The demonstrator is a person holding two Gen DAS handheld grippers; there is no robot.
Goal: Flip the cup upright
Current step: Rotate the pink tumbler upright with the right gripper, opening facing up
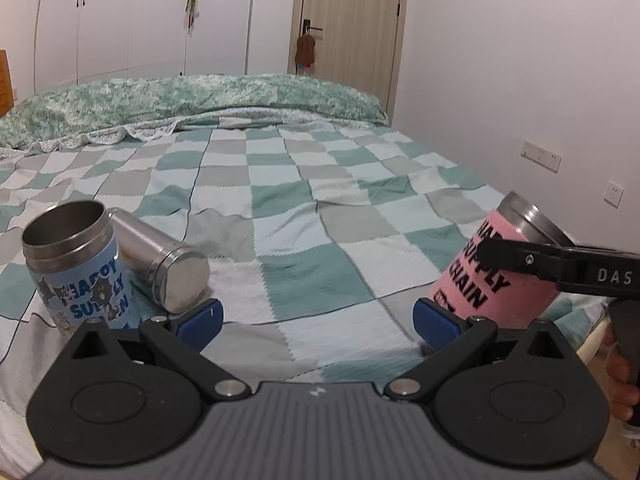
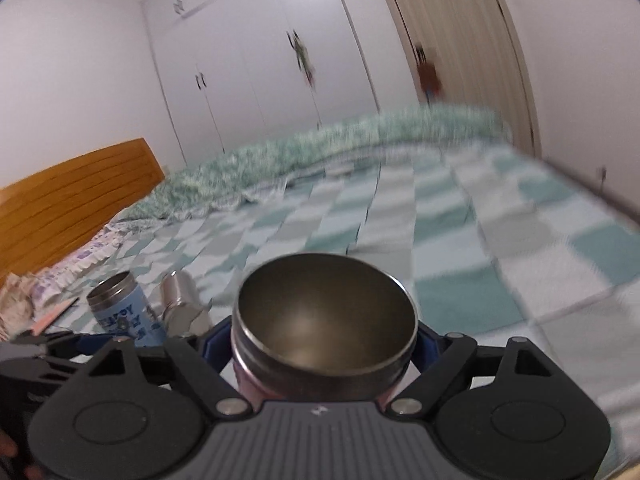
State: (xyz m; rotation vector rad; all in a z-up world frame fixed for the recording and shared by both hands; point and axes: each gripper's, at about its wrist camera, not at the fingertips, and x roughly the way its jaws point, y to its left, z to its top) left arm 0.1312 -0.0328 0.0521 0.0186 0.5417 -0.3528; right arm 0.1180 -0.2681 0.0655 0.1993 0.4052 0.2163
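My right gripper (image 2: 324, 344) is shut on a pink steel cup (image 2: 324, 316), its open mouth facing up toward the camera. In the left wrist view the pink cup (image 1: 480, 276) stands tilted at the right with the right gripper's finger across it. My left gripper (image 1: 316, 320) is open and empty, low over the bed. A blue steel cup (image 1: 80, 264) stands upright at the left, mouth up; it also shows in the right wrist view (image 2: 124, 312). A plain steel cup (image 1: 164, 264) lies on its side beside the blue one, base toward me.
Everything rests on a bed with a teal, grey and white checked cover (image 1: 320, 208). A green patterned pillow (image 1: 200, 96) lies along the far side. A wooden headboard (image 2: 72, 196) is at the left. A wall with sockets (image 1: 540, 156) borders the bed's right edge.
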